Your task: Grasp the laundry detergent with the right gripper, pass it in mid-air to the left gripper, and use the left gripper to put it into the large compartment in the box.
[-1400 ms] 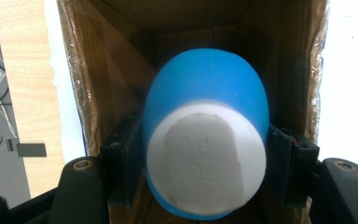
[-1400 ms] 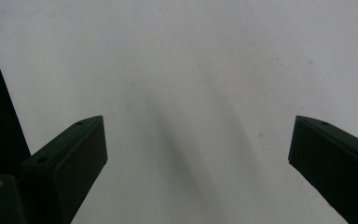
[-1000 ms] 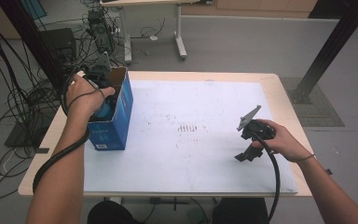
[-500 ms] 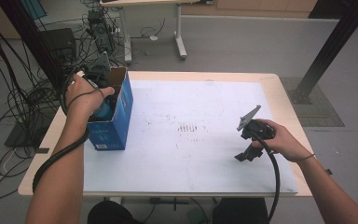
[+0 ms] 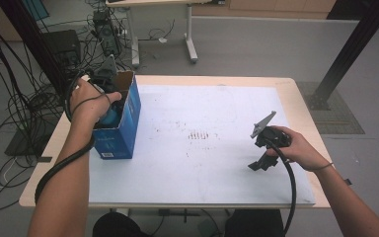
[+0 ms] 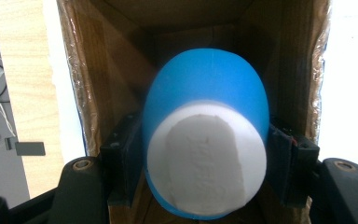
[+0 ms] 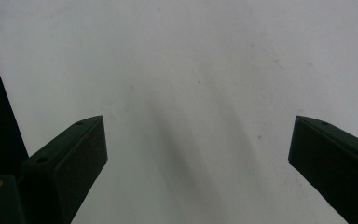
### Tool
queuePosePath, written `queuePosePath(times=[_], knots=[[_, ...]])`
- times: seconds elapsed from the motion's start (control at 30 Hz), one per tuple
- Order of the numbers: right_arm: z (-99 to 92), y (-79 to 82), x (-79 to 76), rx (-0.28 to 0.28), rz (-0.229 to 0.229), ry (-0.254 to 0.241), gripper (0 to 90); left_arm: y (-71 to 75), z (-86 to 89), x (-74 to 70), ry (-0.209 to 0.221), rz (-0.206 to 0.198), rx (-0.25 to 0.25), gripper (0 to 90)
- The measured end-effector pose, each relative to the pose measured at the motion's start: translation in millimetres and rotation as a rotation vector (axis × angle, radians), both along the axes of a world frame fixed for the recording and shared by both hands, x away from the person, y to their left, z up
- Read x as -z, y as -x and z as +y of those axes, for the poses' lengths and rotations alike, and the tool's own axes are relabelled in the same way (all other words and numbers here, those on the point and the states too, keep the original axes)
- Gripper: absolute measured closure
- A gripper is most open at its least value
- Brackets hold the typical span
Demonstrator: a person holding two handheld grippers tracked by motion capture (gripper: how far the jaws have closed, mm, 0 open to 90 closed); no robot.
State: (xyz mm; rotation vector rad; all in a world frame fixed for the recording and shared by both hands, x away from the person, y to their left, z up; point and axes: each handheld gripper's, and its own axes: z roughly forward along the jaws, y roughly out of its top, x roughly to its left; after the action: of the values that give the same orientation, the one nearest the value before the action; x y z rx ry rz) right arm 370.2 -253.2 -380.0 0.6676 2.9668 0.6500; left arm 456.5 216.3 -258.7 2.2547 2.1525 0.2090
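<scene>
Reaching into the open blue cardboard box (image 5: pixel 121 129) at the table's left edge, the left gripper (image 6: pixel 205 186) was clamped on a blue rounded plastic object with a white flat end (image 6: pixel 205 158). Faint embossed marks on that white end could not be read; pale print on the box's side was likewise illegible. The right gripper (image 7: pixel 198 168) was held with jaws spread wide above the white table sheet (image 5: pixel 217 163).

A wooden table (image 5: pixel 296 94) carries a white sheet (image 5: pixel 202 163) and a blue carton (image 5: pixel 121 133).
</scene>
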Motion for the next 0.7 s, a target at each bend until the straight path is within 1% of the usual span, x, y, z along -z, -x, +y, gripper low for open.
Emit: queuePosePath(times=[0.07,0.37,0.7], knots=[[0.0,0.4,0.0,0.010,0.004,-0.001,4.3,0.0,-0.2,-0.1,-0.001,0.002,0.002,37.5],[0.0,0.5,0.2,0.006,0.004,-0.001,4.3,-0.1,0.1,-0.1,0.000,0.003,0.002,37.4],[0.6,0.6,1.1,0.005,0.011,0.000,4.3,-0.7,2.4,-0.1,0.011,0.006,0.003,37.2]])
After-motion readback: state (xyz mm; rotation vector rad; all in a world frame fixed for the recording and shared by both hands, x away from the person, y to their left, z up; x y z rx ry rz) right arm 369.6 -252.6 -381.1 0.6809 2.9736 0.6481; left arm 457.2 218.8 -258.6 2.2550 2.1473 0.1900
